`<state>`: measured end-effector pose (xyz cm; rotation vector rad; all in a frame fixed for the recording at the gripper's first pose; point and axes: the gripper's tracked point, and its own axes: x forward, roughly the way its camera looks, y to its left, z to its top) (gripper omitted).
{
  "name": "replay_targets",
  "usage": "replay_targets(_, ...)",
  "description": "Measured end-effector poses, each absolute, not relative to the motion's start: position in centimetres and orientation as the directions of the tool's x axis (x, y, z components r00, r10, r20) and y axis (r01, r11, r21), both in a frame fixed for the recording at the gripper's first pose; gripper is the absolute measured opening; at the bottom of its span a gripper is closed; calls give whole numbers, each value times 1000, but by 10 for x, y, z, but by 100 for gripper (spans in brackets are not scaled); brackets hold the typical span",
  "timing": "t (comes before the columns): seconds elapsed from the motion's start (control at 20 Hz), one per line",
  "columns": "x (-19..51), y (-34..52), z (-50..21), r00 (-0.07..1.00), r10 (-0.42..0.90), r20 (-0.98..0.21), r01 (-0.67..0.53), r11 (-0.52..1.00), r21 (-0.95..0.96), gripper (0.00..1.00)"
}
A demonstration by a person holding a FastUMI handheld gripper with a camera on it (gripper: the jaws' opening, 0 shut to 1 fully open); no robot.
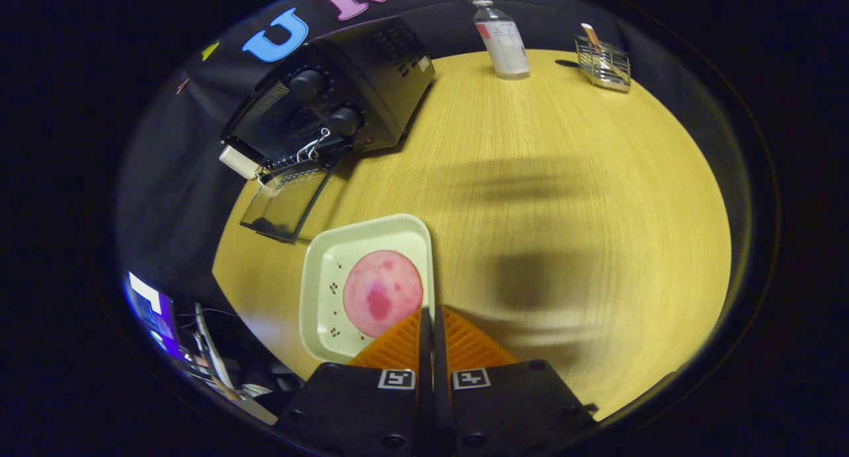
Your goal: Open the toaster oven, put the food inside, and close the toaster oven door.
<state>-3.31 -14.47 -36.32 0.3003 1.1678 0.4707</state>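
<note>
A black toaster oven stands at the table's far left, well beyond the fingers. Its glass door hangs folded down and open, and a wire rack shows at the mouth. A white square tray carries a round pink piece of food and sits just ahead and left of the fingers, between them and the oven door. My gripper is shut on the tray's right rim, which runs in between the two fingers. The tray's near corner is hidden behind the fingers.
A clear bottle stands at the far side of the round wooden table. Right of it is a small wire basket with a stick in it. The table's edge curves close to the tray's left side; a screen and cables lie below it.
</note>
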Motion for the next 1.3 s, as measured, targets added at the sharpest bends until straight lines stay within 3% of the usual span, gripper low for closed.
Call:
replay_targets(0.35,-40,-163,-346,359,548,-756,8,808,589,6)
replay_targets(0.75,-34,-185,-302,460,560,-689,117,731,672,6)
replay_targets(1.3,-11,-93,-236,533,595,-602,66,680,730,6)
